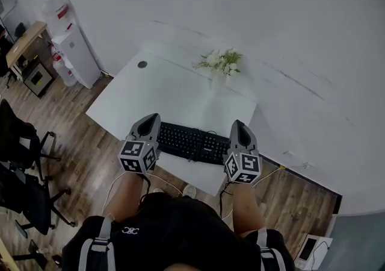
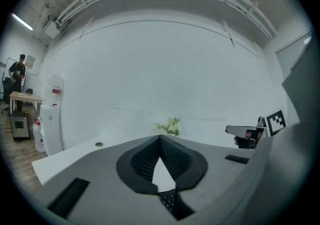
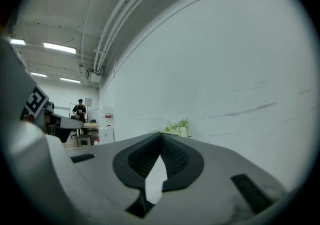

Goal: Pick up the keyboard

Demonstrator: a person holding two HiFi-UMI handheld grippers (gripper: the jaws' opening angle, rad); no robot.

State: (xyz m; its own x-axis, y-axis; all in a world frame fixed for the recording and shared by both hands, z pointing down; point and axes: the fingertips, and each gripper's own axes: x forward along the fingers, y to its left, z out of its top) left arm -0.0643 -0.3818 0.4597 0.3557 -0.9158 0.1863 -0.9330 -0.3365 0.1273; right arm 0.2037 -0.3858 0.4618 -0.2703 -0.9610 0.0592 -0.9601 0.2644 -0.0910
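Observation:
A black keyboard [image 1: 191,142] lies near the front edge of a white table [image 1: 150,92]. My left gripper [image 1: 153,119] is at the keyboard's left end, and my right gripper [image 1: 238,124] is at its right end. Both point toward the wall. Whether either touches the keyboard I cannot tell. In the left gripper view the jaw tips [image 2: 160,138] meet with nothing between them, and a few keyboard keys [image 2: 168,202] show below. The right gripper view shows its tips [image 3: 161,135] closed together in the same way, holding nothing.
A vase of white flowers [image 1: 221,62] stands at the table's far edge by the wall. A water dispenser [image 1: 71,41] and a small desk [image 1: 24,44] stand at the left. Black office chairs [image 1: 24,167] sit on the wooden floor. A person [image 3: 80,109] stands far off.

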